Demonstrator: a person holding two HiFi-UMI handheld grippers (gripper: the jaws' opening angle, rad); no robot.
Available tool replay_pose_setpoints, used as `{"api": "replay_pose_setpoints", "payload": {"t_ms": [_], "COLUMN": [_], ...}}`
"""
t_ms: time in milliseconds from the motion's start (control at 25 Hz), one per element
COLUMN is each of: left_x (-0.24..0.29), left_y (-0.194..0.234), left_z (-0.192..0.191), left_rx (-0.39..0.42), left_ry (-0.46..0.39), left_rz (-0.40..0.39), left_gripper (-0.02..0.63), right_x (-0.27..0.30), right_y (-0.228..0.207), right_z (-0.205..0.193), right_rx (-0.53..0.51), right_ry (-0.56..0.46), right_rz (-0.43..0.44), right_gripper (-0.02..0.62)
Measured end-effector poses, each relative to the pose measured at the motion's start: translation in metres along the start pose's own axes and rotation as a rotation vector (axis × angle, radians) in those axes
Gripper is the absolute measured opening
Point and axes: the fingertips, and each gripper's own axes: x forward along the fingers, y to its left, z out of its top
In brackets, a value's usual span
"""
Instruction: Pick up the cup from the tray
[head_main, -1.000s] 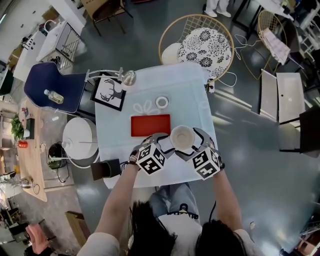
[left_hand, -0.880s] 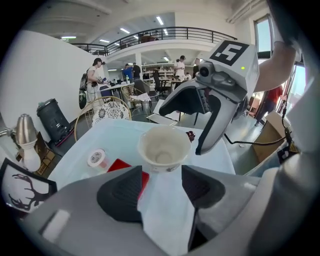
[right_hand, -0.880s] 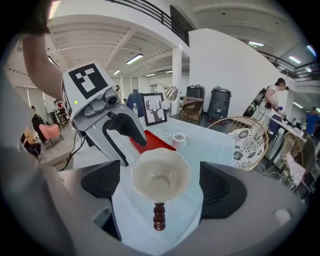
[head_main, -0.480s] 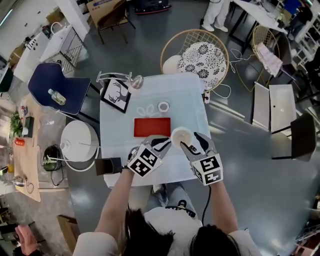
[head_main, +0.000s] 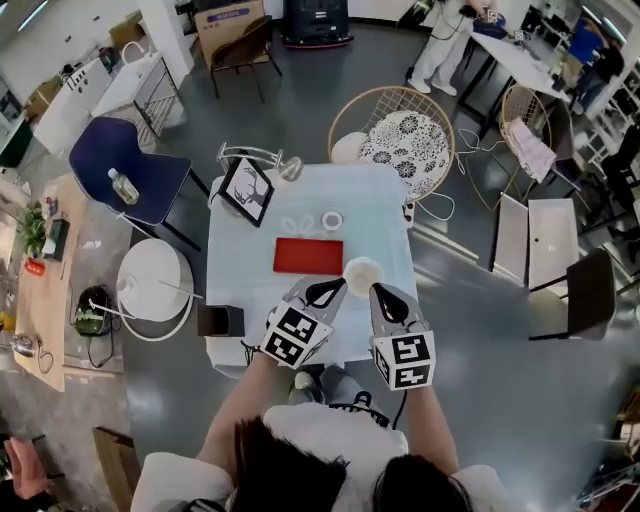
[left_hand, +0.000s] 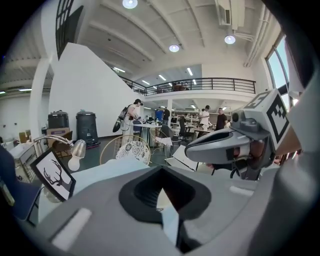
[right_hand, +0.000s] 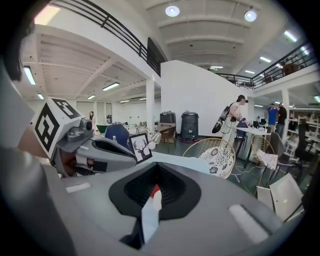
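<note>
A white cup (head_main: 362, 274) stands on the pale blue tablecloth, just right of the red tray (head_main: 308, 255), and neither gripper touches it. My left gripper (head_main: 329, 288) hangs above the table's near edge, left of the cup, with its jaws shut and empty (left_hand: 164, 199). My right gripper (head_main: 384, 292) is held beside it, below the cup in the head view. Its jaws have just been closing and now stand shut with nothing between them (right_hand: 151, 202). A sliver of the red tray (right_hand: 155, 190) shows through the hollow of the right jaws.
On the table's far side are a framed deer picture (head_main: 247, 190), a desk lamp (head_main: 290, 168) and a tape roll (head_main: 332, 219). A black box (head_main: 220, 320) sits at the front left edge. A wicker chair (head_main: 405, 125), blue chair (head_main: 125, 165) and white stool (head_main: 153, 285) surround the table.
Both grippers have lifted up and back from the cup, which stays on the table beside the tray. The right jaws have gone from wide open to shut.
</note>
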Motion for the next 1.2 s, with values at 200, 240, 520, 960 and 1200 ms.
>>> {"api": "replay_pose_setpoints", "payload": {"t_ms": [200,240,520,960,1200], "left_x": [-0.011,-0.014,-0.032,-0.038,-0.040], "left_y": [-0.011,-0.013,-0.018,-0.029,-0.025], "left_z": [0.005,0.008,0.016,0.012,0.012], "left_rx": [-0.063,-0.076,-0.157,-0.034,-0.047], "left_ry": [-0.053,-0.070,-0.156,-0.127,-0.139], "left_rz": [0.008,0.005,-0.016,0.004,0.012], "left_gripper": [0.000,0.000,0.000,0.000,0.000], "right_x": [-0.010,-0.012,-0.022,-0.030,-0.031], "right_y": [0.021,0.025,0.031,0.037,0.037], "right_z": [-0.004,-0.005,-0.009,-0.003,0.001], "right_rx": [0.038,0.073,0.088,0.016,-0.007], "right_ry": [-0.009,-0.017,-0.028,-0.034,-0.042], "right_rz": [0.018,0.039,0.013,-0.018,-0.027], "right_gripper": [0.025,0.025,0.025,0.023,0.023]}}
